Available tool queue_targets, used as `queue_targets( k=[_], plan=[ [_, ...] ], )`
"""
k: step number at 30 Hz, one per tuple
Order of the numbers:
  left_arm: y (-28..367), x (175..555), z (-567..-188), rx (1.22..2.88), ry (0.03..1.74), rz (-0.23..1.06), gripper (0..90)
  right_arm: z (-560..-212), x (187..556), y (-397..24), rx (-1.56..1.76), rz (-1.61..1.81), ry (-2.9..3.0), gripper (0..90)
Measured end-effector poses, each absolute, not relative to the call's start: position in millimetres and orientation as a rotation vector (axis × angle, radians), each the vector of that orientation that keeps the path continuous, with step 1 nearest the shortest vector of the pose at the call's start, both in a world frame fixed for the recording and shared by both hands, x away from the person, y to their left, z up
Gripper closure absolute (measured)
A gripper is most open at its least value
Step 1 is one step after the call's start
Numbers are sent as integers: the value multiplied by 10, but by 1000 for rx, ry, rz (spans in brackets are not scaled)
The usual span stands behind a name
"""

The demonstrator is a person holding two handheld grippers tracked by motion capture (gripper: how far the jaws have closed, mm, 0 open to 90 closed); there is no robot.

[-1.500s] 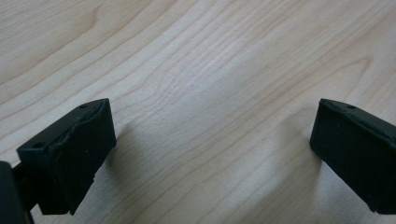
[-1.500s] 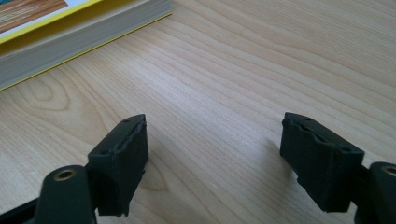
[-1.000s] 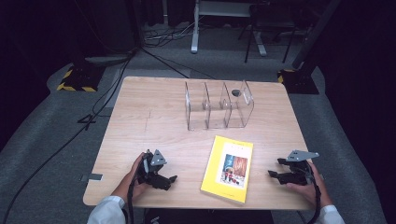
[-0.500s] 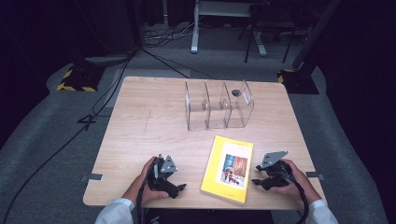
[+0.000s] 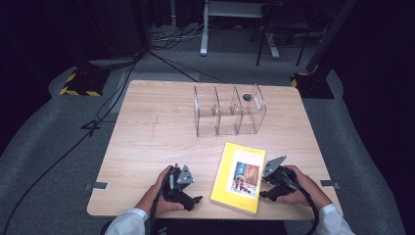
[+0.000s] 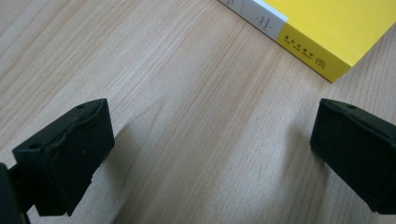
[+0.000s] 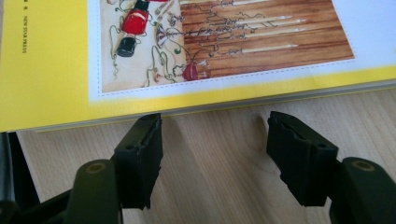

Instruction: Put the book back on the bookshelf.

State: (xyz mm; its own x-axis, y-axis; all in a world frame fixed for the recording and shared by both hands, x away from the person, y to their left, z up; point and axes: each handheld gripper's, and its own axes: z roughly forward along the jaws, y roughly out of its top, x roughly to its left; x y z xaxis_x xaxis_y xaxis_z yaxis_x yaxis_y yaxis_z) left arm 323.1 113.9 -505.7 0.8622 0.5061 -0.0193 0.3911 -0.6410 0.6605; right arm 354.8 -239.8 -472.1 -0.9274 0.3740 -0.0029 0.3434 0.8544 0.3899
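Observation:
A yellow book (image 5: 239,176) lies flat near the table's front edge, its cover picture facing up. My left gripper (image 5: 192,200) rests low on the wood just left of the book, open, with bare wood between its jaws; the book's spine corner (image 6: 322,56) lies ahead of them. My right gripper (image 5: 265,188) sits at the book's right long edge, open. Its two black fingertips (image 7: 140,144) stand on the wood right against the page edge of the book (image 7: 219,56), holding nothing.
A clear acrylic file holder (image 5: 229,111) with several upright dividers stands at the table's back middle, with a small dark hole in the tabletop (image 5: 246,97) behind it. The wooden table (image 5: 147,132) is bare at left. Cables run across the grey floor.
Both grippers have moved inward toward the book. The right one came from the table's right edge to the book's right side; the left one slid right, nearer the spine.

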Motion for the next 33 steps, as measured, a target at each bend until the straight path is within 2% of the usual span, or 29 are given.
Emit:
queue_targets(
  k=[19,33],
  plan=[
    [1071,3227,-5057,2349,625,212,3,-4821,3470,-2516,609,878,2848,347],
    [1069,3214,-5057,2346,628,218,7,-4745,3438,-2515,639,1066,2775,357]
  ],
)
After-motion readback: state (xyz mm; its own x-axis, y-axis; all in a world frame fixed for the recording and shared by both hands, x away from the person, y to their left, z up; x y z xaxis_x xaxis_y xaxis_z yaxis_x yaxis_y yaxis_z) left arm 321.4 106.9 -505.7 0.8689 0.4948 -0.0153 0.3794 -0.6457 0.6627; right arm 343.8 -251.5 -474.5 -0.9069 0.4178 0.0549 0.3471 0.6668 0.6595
